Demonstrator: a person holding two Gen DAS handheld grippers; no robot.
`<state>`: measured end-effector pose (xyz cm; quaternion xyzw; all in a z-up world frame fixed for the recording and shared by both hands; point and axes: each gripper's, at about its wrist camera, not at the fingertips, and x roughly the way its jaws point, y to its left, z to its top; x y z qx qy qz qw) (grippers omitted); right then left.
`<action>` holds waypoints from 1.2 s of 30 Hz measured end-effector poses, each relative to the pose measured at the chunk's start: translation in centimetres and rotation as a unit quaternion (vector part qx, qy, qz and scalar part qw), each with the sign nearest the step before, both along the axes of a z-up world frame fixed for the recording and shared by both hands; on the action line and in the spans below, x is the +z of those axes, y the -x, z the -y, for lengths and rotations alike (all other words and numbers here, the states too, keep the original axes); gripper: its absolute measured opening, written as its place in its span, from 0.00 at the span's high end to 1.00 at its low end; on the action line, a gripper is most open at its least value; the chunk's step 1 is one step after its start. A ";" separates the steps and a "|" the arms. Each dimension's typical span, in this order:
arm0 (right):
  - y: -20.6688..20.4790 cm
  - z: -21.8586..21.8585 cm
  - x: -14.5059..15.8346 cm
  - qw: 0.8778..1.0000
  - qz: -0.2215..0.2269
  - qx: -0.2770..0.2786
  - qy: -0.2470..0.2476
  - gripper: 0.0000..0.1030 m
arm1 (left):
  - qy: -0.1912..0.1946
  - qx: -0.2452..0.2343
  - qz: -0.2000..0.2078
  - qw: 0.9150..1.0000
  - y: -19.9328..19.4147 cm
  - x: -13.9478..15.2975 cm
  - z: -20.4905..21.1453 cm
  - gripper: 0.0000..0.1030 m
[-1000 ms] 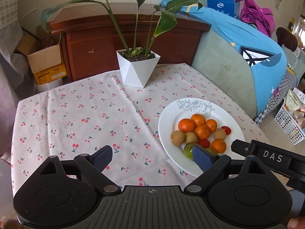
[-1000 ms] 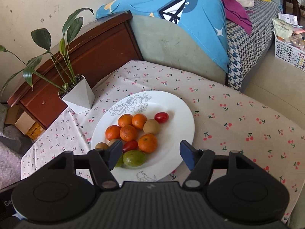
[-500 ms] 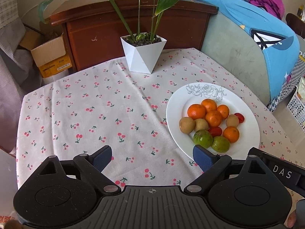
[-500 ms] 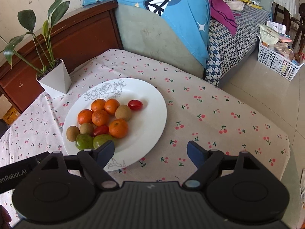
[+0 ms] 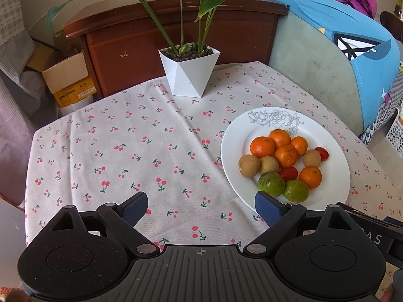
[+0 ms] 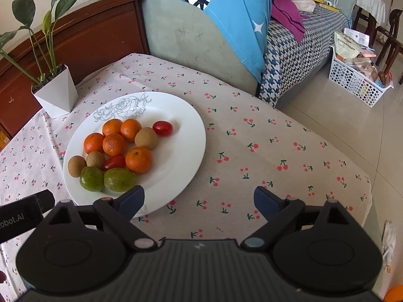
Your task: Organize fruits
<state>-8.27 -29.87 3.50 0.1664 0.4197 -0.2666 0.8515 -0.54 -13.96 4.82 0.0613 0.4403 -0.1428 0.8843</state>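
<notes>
A white plate (image 5: 337, 181) (image 6: 181, 136) on the cherry-print tablecloth holds a pile of fruit: several oranges (image 5: 262, 147) (image 6: 114, 144), three brown kiwis (image 5: 248, 165) (image 6: 146, 138), two green fruits (image 5: 271, 183) (image 6: 118, 180) and two cherry tomatoes (image 5: 322, 153) (image 6: 162, 128). My left gripper (image 5: 201, 206) is open and empty, above the cloth to the left of the plate's near edge. My right gripper (image 6: 199, 198) is open and empty, above the cloth just right of the plate's near rim.
A white angular pot with a green plant (image 5: 189, 75) (image 6: 55, 93) stands at the table's far side. A wooden headboard (image 5: 176, 32) and a sofa with blue cloth (image 6: 226, 12) border the table. A white basket (image 6: 360, 78) sits on the floor.
Both grippers have pulled back and risen from the plate, so the whole plate shows farther ahead. The right gripper has shifted to the right. The fruit has not moved.
</notes>
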 end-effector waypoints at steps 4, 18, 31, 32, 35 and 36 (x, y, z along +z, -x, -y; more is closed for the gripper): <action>0.0 0.0 0.0 1.000 0.000 0.002 -0.001 0.09 | -0.009 -0.001 0.002 1.000 0.0 -0.1 0.2 0.09; -0.3 -0.6 -0.1 1.000 -0.006 0.008 0.015 0.09 | -0.035 -0.008 0.008 0.999 0.1 -0.7 1.0 0.09; -0.4 -0.8 -0.1 1.000 -0.008 0.007 0.027 0.09 | -0.047 -0.004 0.015 0.999 0.0 -0.9 1.2 0.09; -0.4 -0.9 -0.2 1.000 -0.009 0.007 0.028 0.09 | -0.047 -0.003 0.016 0.999 0.1 -0.9 1.3 0.09; -0.5 -1.0 -0.2 0.999 -0.009 0.008 0.031 0.09 | -0.051 -0.003 0.018 0.999 0.1 -0.9 1.3 0.09; -0.5 -1.0 -0.2 0.999 -0.010 0.009 0.032 0.09 | -0.052 -0.003 0.018 0.998 0.1 -0.9 1.3 0.09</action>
